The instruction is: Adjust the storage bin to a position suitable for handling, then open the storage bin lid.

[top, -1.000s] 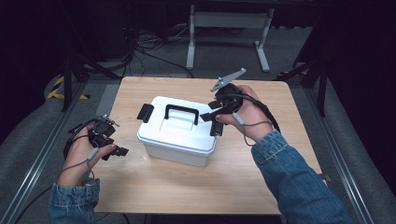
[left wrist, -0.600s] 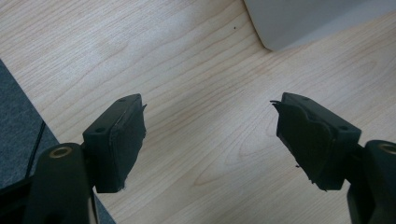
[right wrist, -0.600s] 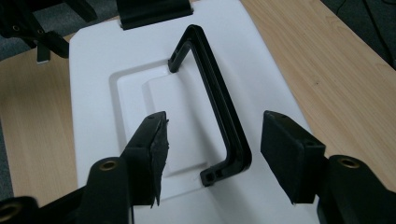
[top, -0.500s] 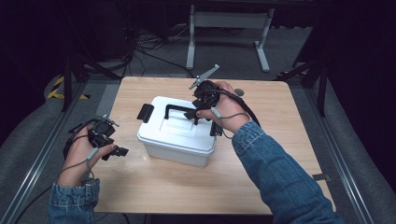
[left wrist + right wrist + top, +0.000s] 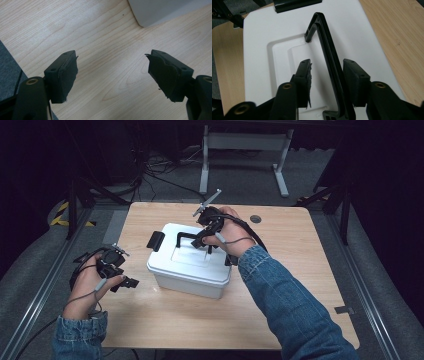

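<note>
A white lidded box (image 5: 190, 267) stands mid-table, its black carry handle (image 5: 186, 237) raised upright. My right gripper (image 5: 206, 239) hangs over the lid, open. In the right gripper view the handle (image 5: 323, 35) runs between the jaws of that gripper (image 5: 327, 61), close to the right pad with a gap at the left pad. My left gripper (image 5: 126, 282) rests low over the table left of the box, open with nothing in it. Bare wood lies between the jaws of the left gripper (image 5: 112, 53), and a box corner (image 5: 160, 10) sits beyond.
A black latch (image 5: 155, 240) sticks out at the box's left end and shows as a latch (image 5: 297, 3) at the top of the right gripper view. The wooden table (image 5: 300, 270) has a small round hole (image 5: 256, 219) at the back. Cables and a metal stand lie on the floor beyond.
My right gripper has moved left and down from the box's right end until its jaws straddle the raised handle. The left gripper and the box have stayed put.
</note>
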{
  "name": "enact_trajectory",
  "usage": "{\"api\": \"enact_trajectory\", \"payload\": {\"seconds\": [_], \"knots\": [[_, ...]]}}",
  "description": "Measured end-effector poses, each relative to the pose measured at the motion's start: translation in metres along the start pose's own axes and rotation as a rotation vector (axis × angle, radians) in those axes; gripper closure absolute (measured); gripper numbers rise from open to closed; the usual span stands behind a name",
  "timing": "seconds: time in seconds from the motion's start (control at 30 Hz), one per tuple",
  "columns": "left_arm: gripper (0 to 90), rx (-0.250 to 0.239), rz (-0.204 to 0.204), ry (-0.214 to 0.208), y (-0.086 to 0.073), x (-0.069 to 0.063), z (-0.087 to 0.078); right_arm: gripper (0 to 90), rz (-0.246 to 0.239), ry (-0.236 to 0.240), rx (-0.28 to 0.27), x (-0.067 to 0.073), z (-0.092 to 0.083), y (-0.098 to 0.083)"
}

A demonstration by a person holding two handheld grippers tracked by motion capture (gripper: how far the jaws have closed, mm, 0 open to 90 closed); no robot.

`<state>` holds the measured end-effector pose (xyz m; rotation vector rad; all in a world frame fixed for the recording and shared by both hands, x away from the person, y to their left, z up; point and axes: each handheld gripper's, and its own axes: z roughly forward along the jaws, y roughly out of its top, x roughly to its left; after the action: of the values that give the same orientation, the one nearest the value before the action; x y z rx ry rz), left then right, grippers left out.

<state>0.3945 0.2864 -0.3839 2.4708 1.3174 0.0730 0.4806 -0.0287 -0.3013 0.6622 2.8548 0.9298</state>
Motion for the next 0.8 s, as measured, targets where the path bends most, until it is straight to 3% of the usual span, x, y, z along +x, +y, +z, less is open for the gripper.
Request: {"api": "enact_trajectory", "payload": {"seconds": [0.13, 0.27, 0.67, 0.8], "knots": [[24.1, -0.009, -0.009, -0.005, 0.0025, 0.0022, -0.0002, 74.2, -0.008, 0.011, 0.018, 0.0024, 0.0015, 0.0029], [23.9, 0.005, -0.007, 0.009, 0.0067, 0.0022, 0.0022, 79.7, -0.008, 0.042, 0.034, 0.0041, 0.0032, 0.0027], [24.0, -0.001, -0.009, 0.006, 0.0046, 0.0028, 0.001, 82.6, -0.106, 0.049, 0.048, 0.0063, 0.0016, 0.0054], [24.0, -0.003, -0.008, 0.002, 0.0046, 0.0029, 0.0011, 82.9, -0.112, 0.063, 0.032, 0.0052, -0.002, 0.0075]]}}
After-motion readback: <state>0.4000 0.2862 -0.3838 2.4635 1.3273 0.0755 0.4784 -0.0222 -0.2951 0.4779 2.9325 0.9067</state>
